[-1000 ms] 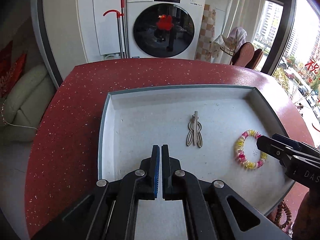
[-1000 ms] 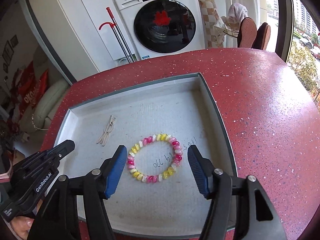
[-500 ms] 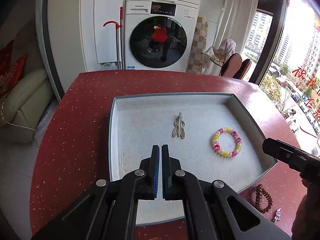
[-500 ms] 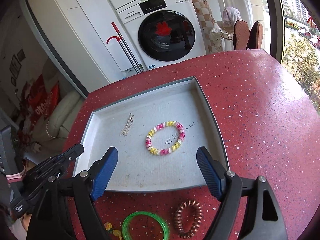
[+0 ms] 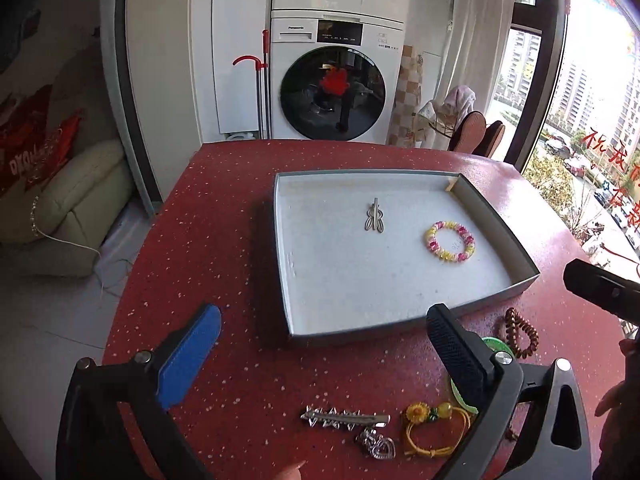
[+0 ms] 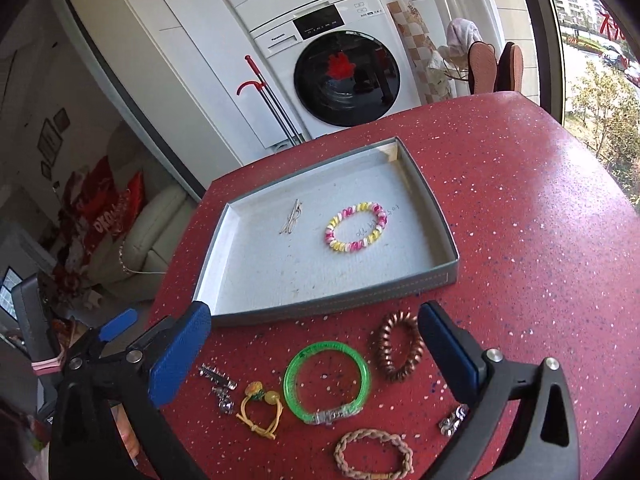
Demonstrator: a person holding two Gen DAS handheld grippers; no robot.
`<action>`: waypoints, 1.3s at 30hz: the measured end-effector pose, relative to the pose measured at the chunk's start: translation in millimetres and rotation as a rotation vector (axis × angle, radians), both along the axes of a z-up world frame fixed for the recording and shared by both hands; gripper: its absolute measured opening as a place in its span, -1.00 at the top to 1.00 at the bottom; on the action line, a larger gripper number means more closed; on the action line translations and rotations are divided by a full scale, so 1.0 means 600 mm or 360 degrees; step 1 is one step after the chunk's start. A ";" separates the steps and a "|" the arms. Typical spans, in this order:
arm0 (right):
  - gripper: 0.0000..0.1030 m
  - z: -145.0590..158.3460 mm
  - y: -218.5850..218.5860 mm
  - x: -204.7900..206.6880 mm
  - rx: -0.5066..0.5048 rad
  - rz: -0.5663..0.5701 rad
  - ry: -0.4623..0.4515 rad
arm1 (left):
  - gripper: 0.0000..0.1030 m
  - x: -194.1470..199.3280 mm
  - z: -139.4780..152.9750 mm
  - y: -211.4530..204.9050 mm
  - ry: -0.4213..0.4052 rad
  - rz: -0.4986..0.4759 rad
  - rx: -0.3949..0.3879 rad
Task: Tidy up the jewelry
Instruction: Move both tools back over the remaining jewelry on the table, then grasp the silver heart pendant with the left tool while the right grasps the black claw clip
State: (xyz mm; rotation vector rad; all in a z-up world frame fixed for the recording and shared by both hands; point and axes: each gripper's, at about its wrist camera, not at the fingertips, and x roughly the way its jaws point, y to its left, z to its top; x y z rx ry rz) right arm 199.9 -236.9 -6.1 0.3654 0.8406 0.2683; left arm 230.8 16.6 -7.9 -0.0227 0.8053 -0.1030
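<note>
A grey tray (image 5: 496, 216) (image 6: 436, 216) on the red table holds a metal hair clip (image 5: 374, 218) (image 6: 292, 220) and a pink-and-yellow bead bracelet (image 5: 450, 241) (image 6: 356, 227). Loose jewelry lies in front of it: a silver spiked clip (image 5: 344, 418), a yellow flower tie (image 5: 432, 428) (image 6: 260, 404), a green bangle (image 6: 326, 380), a copper coil tie (image 6: 398, 346), a braided bracelet (image 6: 374, 454). My left gripper (image 5: 324, 356) is open above the near table, empty. My right gripper (image 6: 316, 356) is open over the green bangle, empty.
A small silver heart charm (image 5: 376, 446) lies by the spiked clip, and a silver piece (image 6: 454, 420) lies near my right finger. A washing machine (image 5: 334, 80) stands beyond the table; a sofa (image 5: 68, 216) is at the left. The table edge curves at the left and right.
Both grippers pulled back from the tray toward the near table edge. My left gripper opened from shut. The loose jewelry in front of the tray came into view.
</note>
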 end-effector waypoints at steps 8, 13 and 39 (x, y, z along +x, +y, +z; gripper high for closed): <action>-1.00 -0.030 0.012 -0.097 -0.0062 0.0064 0.0112 | -1.00 -0.079 -0.047 0.012 0.0112 -0.0006 -0.0042; -1.00 -0.061 0.025 -0.168 -0.0213 0.0067 0.0150 | -1.00 -0.123 -0.076 -0.004 0.0151 -0.0018 0.0005; -0.38 -0.122 0.074 -0.227 -0.0410 0.0049 0.0247 | -0.78 -0.114 -0.123 -0.037 0.0265 0.0080 0.0054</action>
